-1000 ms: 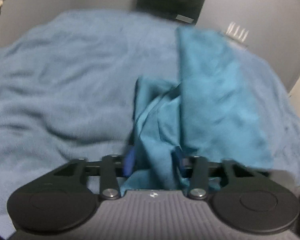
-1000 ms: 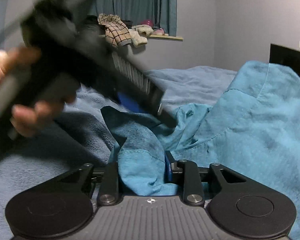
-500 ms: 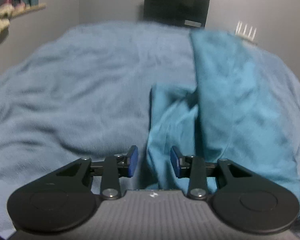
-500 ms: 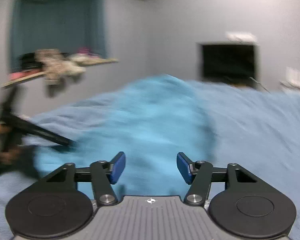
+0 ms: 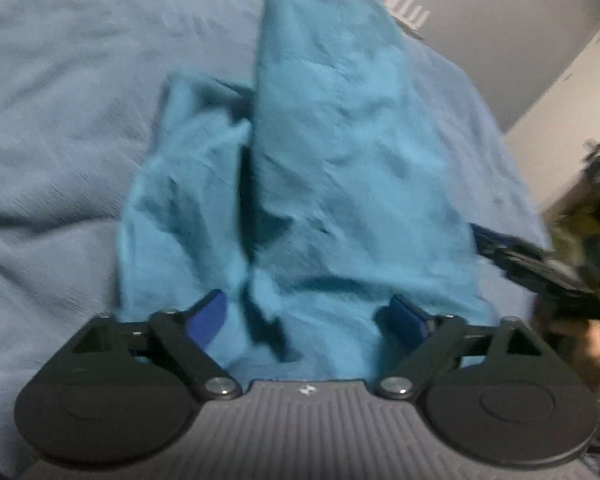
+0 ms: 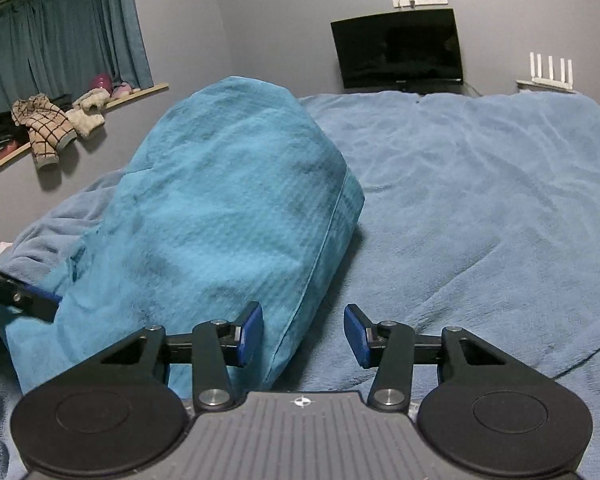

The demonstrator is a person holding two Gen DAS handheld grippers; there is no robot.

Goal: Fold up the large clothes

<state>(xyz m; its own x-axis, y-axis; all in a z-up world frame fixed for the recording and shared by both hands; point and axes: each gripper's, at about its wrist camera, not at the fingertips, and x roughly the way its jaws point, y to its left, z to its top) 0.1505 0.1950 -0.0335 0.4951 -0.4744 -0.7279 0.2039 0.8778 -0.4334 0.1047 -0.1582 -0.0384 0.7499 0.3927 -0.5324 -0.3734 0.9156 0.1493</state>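
A large teal garment (image 5: 340,152) lies folded lengthwise on the light blue bedspread (image 5: 60,120); it also shows in the right wrist view (image 6: 220,220). My left gripper (image 5: 312,316) is open wide, with the near rumpled end of the garment lying loose between its blue pads. My right gripper (image 6: 304,336) is open, with the garment's right folded edge between its pads, touching neither. The right gripper also shows at the garment's right edge in the left wrist view (image 5: 532,268). The left gripper shows at the far left in the right wrist view (image 6: 16,296).
A black monitor (image 6: 398,50) and a white router (image 6: 550,70) stand beyond the bed's far edge. A window shelf with clothes (image 6: 48,128) and teal curtains (image 6: 60,44) are at the left wall. The bedspread (image 6: 480,200) stretches to the right of the garment.
Both grippers have let go of the garment and opened. The garment has dropped flat onto the bed. The right gripper has swung to face along the garment's right edge.
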